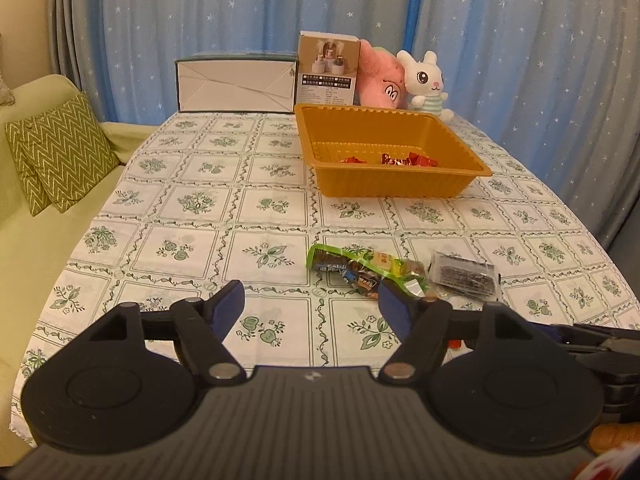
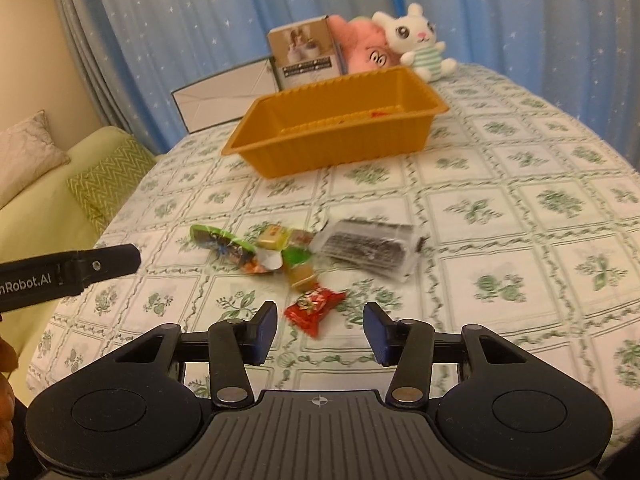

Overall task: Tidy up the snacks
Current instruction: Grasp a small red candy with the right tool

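Left gripper [image 1: 310, 304] hangs with jaws apart and empty at 6 o'clock. Right gripper [image 2: 320, 326] spreads its jaws around the red candy [image 2: 314, 309], likely for pickup. Other snacks [image 2: 276, 250] lie beyond; tray [image 2: 344, 142] at 12 holds a few.

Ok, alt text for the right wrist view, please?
Open right tongs hover over a red candy on a floral tablecloth. Beyond lie more wrapped snacks, a clear packet, and an orange tray; the left tongs enter from the left.
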A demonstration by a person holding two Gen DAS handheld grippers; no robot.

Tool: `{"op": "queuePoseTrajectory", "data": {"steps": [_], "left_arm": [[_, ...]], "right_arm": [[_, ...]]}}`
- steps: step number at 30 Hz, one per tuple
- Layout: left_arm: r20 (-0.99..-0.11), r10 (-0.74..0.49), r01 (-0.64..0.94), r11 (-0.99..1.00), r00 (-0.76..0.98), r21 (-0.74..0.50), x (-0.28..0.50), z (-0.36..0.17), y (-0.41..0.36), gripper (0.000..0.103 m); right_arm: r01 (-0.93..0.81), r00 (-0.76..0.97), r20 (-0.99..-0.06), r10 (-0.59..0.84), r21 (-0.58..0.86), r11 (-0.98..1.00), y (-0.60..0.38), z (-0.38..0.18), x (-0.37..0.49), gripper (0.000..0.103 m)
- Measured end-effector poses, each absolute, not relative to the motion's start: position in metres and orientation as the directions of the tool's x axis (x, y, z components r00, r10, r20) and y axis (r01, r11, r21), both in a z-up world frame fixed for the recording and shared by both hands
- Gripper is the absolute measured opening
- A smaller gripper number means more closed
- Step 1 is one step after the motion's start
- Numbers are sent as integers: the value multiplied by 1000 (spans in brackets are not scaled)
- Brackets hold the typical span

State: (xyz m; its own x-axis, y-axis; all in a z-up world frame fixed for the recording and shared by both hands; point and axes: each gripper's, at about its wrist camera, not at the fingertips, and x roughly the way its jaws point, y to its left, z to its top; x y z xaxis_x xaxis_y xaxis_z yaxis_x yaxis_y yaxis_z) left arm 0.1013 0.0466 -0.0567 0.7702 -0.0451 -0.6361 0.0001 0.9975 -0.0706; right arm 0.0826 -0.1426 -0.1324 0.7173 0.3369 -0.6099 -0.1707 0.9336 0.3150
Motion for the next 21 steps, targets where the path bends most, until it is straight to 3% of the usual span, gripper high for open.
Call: {"op": "queuePoseTrajectory", "data": {"steps": [8,14,16,21], "left_arm": [[-655,-63,12,997,753,-81,115,-68,50,71],[-662,-72,28,997,746,-77,122,-73,51,70],[-667,-82,42,996,741,-75,123,-74,49,70],[-691,-139,128,989,709,-67,127,-82,38,66]], "right_arm": [[-140,694,-643,323,319,937,-126,-146,106,45],[-133,698,-655,291,281,951,-117,-152,117,32],[-139,698,-659,282,261,955,-116,-153,118,20],[-146,717,-642,270,240,960,-127,-147,110,18]]}}
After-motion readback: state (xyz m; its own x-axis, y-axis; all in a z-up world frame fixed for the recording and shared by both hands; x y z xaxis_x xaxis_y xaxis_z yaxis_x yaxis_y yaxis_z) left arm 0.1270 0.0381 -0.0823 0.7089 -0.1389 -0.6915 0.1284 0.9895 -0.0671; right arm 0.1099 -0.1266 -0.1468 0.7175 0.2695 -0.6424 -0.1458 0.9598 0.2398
